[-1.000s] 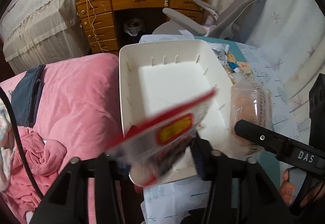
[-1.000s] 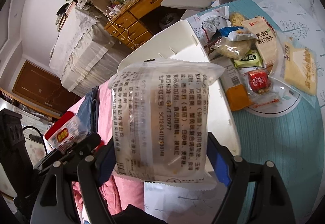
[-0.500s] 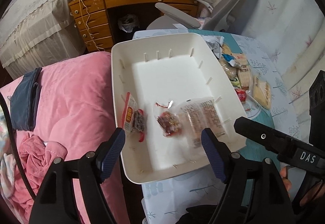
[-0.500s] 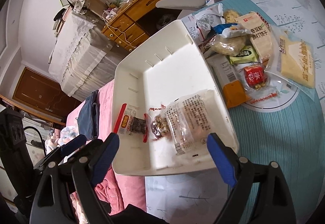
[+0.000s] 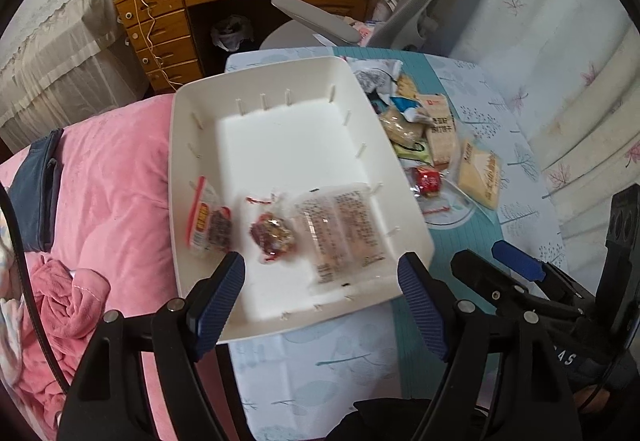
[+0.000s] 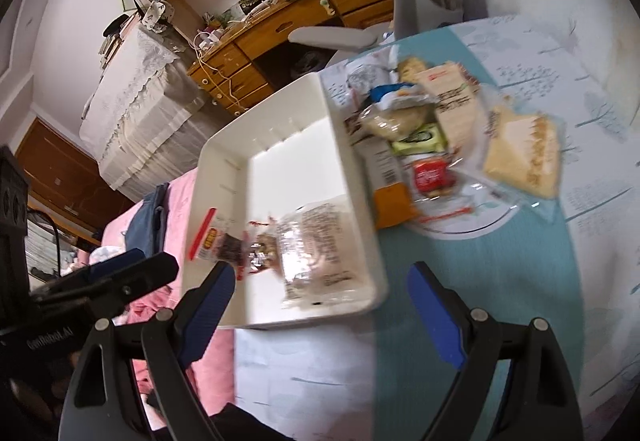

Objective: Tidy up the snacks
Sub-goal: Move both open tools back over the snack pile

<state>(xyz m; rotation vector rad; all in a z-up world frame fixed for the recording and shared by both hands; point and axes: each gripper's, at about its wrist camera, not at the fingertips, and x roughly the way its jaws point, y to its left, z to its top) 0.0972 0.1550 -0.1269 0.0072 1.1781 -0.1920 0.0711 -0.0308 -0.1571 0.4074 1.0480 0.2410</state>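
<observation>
We hold both tongs above the near end of the white bin (image 5: 188,145), and both are released with nothing between their blue pads. The left tongs (image 5: 320,301) hang over the bin's near rim, jaws spread wide. The right tongs (image 6: 320,309) hang over the bin's near right corner and the teal strip of the table (image 6: 480,301), jaws just as wide.

The bin sits at the table's left edge, beside the pink bedding (image 5: 108,169). Three snacks lie in a row across its near half. At the left is a red-edged pack (image 5: 206,221) against the left wall. In the middle is a small clear pack with dark red contents (image 5: 274,237). At the right is a larger clear pack with printed text (image 5: 340,229), reaching close to the right wall. The far half of the bin is bare.

The other snacks lie in a pile on the table just right of the bin: a small red pack (image 5: 428,181), a yellow wafer pack (image 5: 482,173), a green pack (image 6: 422,139), an orange box (image 6: 390,201) touching the bin's outer wall, and a tan cracker pack (image 5: 440,133). The right view is blurred, so we cannot read the labels there.
</observation>
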